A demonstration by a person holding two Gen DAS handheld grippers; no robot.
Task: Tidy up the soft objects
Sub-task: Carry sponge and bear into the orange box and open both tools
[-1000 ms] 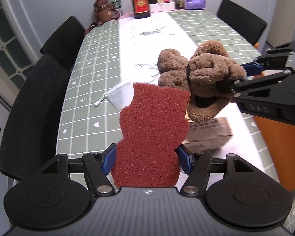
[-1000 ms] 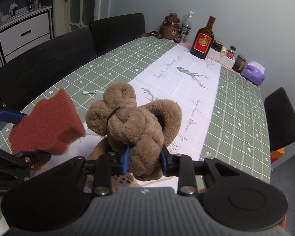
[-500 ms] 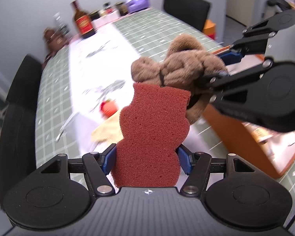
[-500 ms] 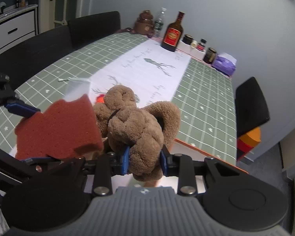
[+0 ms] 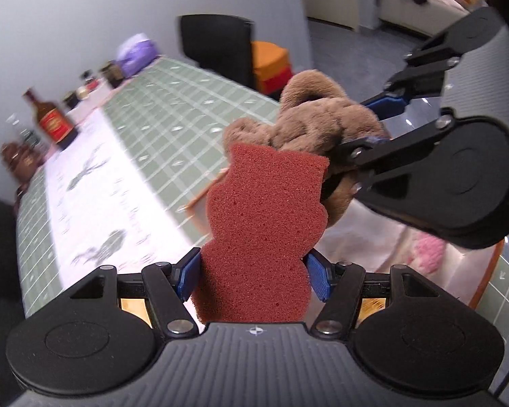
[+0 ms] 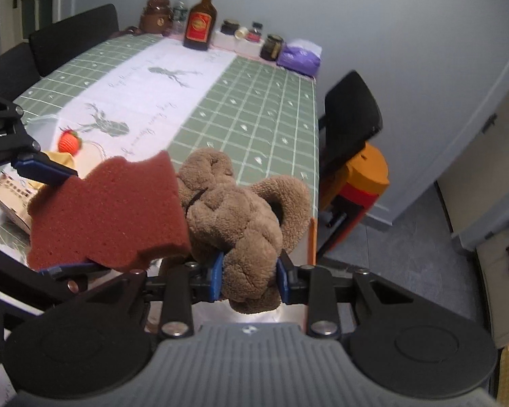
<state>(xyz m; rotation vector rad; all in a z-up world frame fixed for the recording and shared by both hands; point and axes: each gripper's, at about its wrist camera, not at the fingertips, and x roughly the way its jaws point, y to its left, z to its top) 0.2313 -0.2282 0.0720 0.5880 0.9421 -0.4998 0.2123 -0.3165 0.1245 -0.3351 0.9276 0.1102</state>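
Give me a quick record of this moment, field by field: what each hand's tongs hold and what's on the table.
left tongs: shut on red sponge
right tongs: shut on brown plush toy
sponge and plush: side by side, held above the near table end
table: green checked cloth, white runner
far end: dark bottle, jars, purple pack
near end: small orange knitted toy

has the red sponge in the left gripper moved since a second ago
Yes. The red bear-shaped foam sponge has travelled right along the table, from beside the black chairs toward the orange-rimmed tray.
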